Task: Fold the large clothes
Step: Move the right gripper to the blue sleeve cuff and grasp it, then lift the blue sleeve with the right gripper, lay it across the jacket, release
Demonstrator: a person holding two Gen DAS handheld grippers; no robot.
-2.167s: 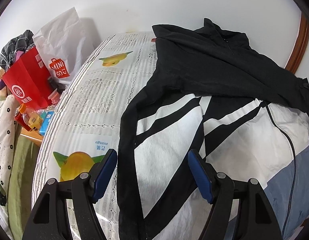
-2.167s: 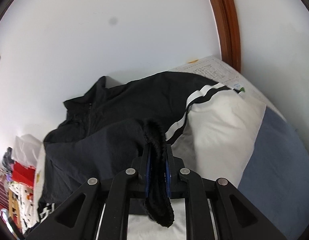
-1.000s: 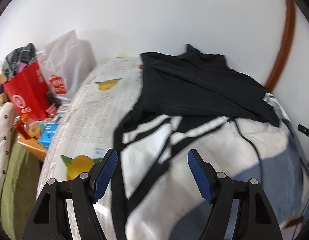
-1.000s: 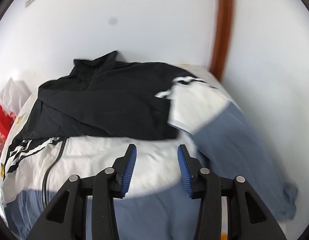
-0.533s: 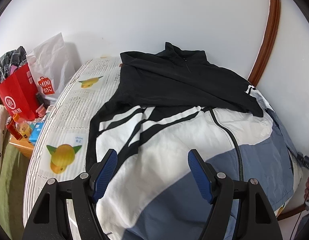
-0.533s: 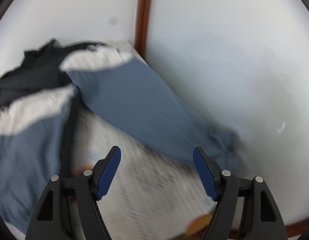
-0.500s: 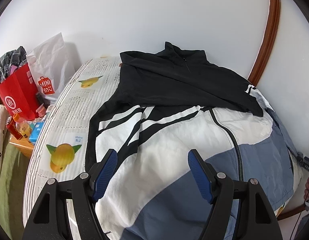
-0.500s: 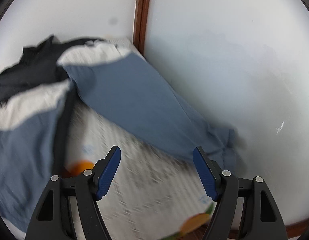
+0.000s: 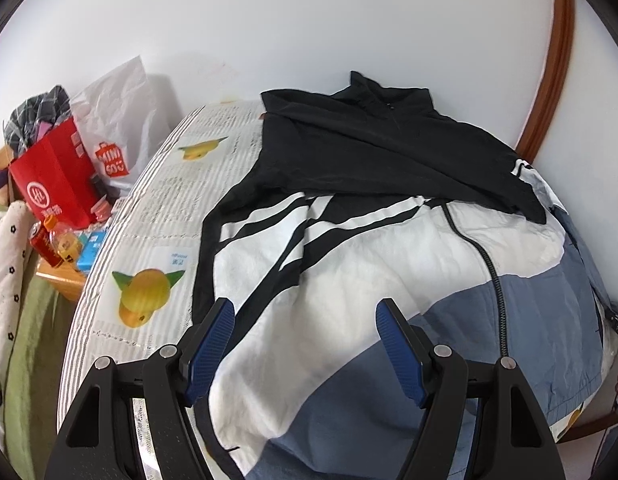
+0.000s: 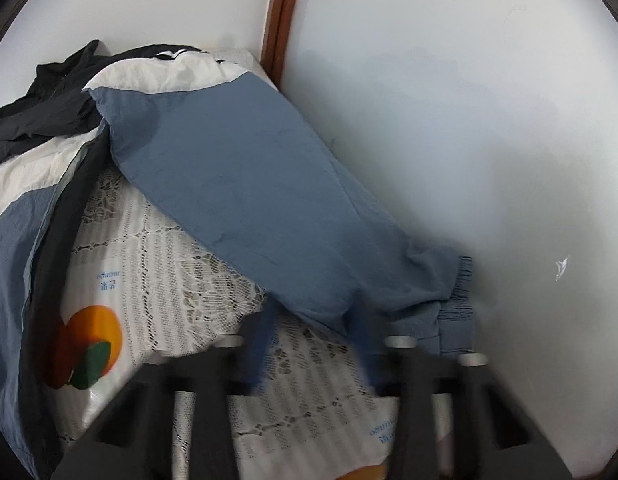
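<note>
**Jacket spread on a bed, one pair of tongs open above it, the other closing near a sleeve**

Jacket [image 9: 349,280], in black, white and grey-blue, lies front up across a bed [image 9: 157,208] whose pale lace-patterned cover is printed with fruit. Its black collar end points to the far wall, and one black sleeve is folded across the chest.

At the far left of the left wrist view, a red paper bag [image 9: 53,184] and a white plastic bag [image 9: 121,120] stand beside the bed, with small bottles [image 9: 49,240] below them. Further right, the left tongs [image 9: 304,308] hang with their blue pads wide apart above the jacket's white panel. Nothing is gripped. A brown wooden trim [image 9: 549,80] runs up the wall at the far right.

In the right wrist view, the jacket's body lies at the left. Its grey-blue sleeve [image 10: 249,180] stretches out along the white wall [image 10: 469,120], ending in a gathered cuff [image 10: 457,300]. The right tongs [image 10: 311,340] are blurred. Their jaws have just been closing and still show a gap, with the bed cover visible between them. The sleeve's lower edge lies at their tips.
</note>
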